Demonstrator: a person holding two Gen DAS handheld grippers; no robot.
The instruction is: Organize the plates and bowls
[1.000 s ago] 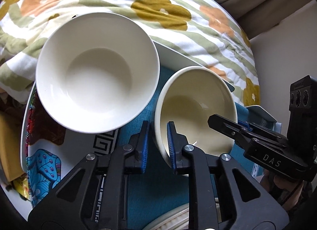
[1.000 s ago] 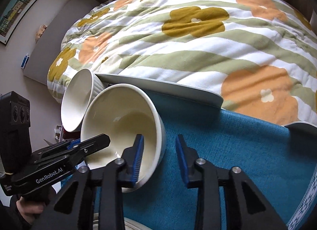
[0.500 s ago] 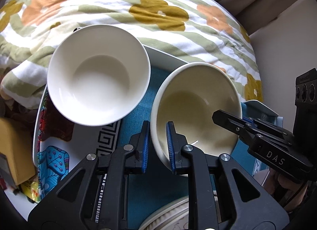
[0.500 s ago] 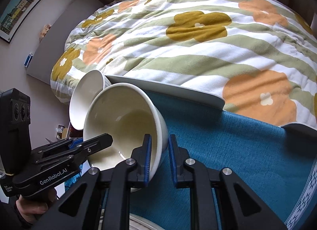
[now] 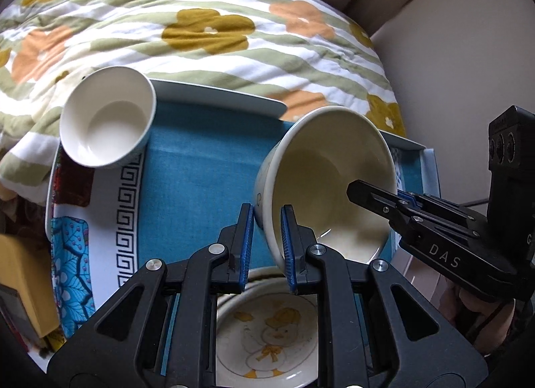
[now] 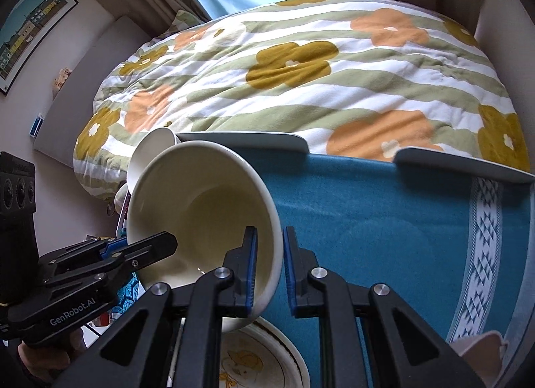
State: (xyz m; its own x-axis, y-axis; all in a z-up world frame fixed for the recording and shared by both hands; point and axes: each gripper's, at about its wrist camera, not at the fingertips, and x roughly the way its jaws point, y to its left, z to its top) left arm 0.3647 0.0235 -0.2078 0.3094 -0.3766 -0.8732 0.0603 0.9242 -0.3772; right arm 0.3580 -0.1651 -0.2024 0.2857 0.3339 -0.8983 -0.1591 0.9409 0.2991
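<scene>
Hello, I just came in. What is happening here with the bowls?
A person holds a gripper in each hand, and both grip one cream bowl by its rim: the left gripper on one side, the right gripper on the opposite side. The bowl is tilted, lifted above a duck-patterned dish. A smaller white bowl sits apart on a patterned plate.

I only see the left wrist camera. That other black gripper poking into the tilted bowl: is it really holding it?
Observer: It looks so. The right gripper has the rim of the bowl between its pads, one inside, one outside.
Visitor: Anything further right on the cloth?
Observer: A pale pink thing at the bottom corner, cut off; I can't tell what it is.
Visitor: And the wall?
Observer: A framed picture of coloured houses hangs on the left.
</scene>
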